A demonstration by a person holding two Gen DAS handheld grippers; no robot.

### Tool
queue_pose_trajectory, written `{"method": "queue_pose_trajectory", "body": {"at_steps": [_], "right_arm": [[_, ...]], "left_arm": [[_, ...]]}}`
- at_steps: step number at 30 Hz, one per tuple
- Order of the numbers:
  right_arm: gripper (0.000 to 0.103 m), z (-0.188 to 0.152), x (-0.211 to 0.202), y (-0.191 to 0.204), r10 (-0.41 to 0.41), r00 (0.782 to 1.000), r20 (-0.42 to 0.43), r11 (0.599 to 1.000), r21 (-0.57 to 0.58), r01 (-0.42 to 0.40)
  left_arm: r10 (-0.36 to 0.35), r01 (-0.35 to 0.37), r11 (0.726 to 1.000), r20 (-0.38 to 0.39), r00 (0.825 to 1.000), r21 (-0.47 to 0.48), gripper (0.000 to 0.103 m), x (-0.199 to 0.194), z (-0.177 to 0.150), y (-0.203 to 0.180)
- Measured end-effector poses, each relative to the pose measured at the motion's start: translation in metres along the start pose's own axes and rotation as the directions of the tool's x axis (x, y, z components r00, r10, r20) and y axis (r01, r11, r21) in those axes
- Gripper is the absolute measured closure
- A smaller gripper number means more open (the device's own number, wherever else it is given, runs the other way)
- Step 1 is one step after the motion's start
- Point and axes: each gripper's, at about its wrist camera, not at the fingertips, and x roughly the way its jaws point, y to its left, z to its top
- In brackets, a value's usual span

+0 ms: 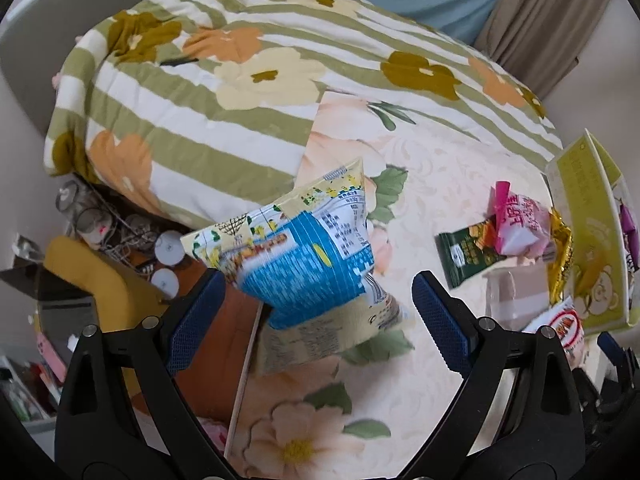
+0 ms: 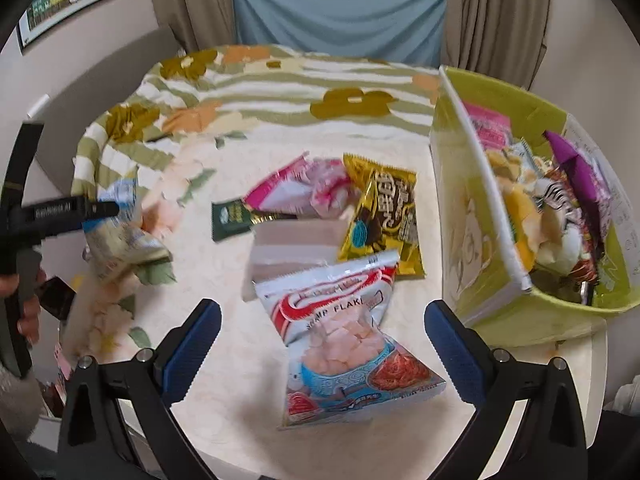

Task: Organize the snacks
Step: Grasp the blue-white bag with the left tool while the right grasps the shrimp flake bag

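1. We held two grippers over the bed sheet point(image 2: 224, 408), a pale one with peach flowers, and both stood wide with nothing between the blue pads.
2. Our left gripper point(image 1: 316, 308) hung above one blue and yellow snack bag point(image 1: 304, 256) that lay at the left edge of the sheet, not touching it.
3. Our right gripper point(image 2: 322, 344) hung above one white shrimp flakes bag point(image 2: 344, 340), which lay flat between its fingers but free of them.
4. Behind this bag we counted four more things close together: one gold cookie packet point(image 2: 380, 216), one pink and white packet point(image 2: 296, 188), one dark green bar wrapper point(image 2: 230, 220) and one pale flat box point(image 2: 296, 252).
5. One lime green storage box point(image 2: 500, 304) stood at the right of the sheet, already filled with several snacks; we could not count them exactly.
6. One striped quilt with flowers point(image 1: 192, 112) lay folded behind.
7. In the right wrist view, a hand point(image 2: 24, 304) showed at the left border.
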Motion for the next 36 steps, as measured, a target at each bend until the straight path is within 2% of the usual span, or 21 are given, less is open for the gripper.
{"method": "queue_pose_trajectory", "body": {"at_steps": [4,6,8,10,14,17,20,25,36], "right_arm": [[0.001,-0.003,0.015,-0.002,0.004,0.999,-0.033,1.000,-0.020,-0.005],[0.002,-0.004,0.020,-0.003,0.004,0.999,-0.042,0.999,-0.031,-0.006],[0.002,-0.005,0.024,-0.005,0.003,0.999,-0.052,0.999,-0.041,-0.005],[0.002,-0.006,0.027,-0.007,0.012,0.998,-0.060,0.999,-0.041,-0.014],[0.002,-0.008,0.030,-0.010,0.029,0.997,-0.072,0.999,-0.044,-0.032],[0.001,-0.009,0.032,-0.012,0.029,0.996,-0.079,0.998,-0.058,-0.034],[0.001,-0.012,0.036,-0.013,0.034,0.995,-0.091,0.997,-0.068,-0.041],[0.002,-0.015,0.045,-0.013,0.026,0.993,-0.119,0.994,-0.101,-0.038],[0.002,-0.016,0.053,-0.010,0.030,0.987,-0.156,0.990,-0.135,-0.051]], "left_arm": [[0.011,-0.011,1.000,0.000,1.000,0.030,0.010,0.008,0.004,-0.012],[0.019,-0.018,0.999,-0.006,1.000,0.042,0.015,0.012,0.005,-0.016],[0.020,-0.019,0.999,-0.022,1.000,0.049,0.024,0.019,0.006,-0.019],[0.028,-0.026,0.998,-0.043,0.999,0.049,0.028,0.026,0.007,-0.022],[0.038,-0.036,0.999,-0.067,0.997,0.025,0.030,0.037,0.009,-0.025],[0.045,-0.044,0.999,-0.088,0.995,0.014,0.042,0.043,0.010,-0.024],[0.024,-0.024,1.000,-0.108,0.994,0.003,0.048,0.047,0.009,-0.025],[-0.010,0.012,1.000,-0.133,0.991,0.010,0.049,0.046,0.006,-0.029],[-0.054,0.081,0.983,-0.167,0.984,0.163,0.049,0.035,-0.031,-0.066]]}}
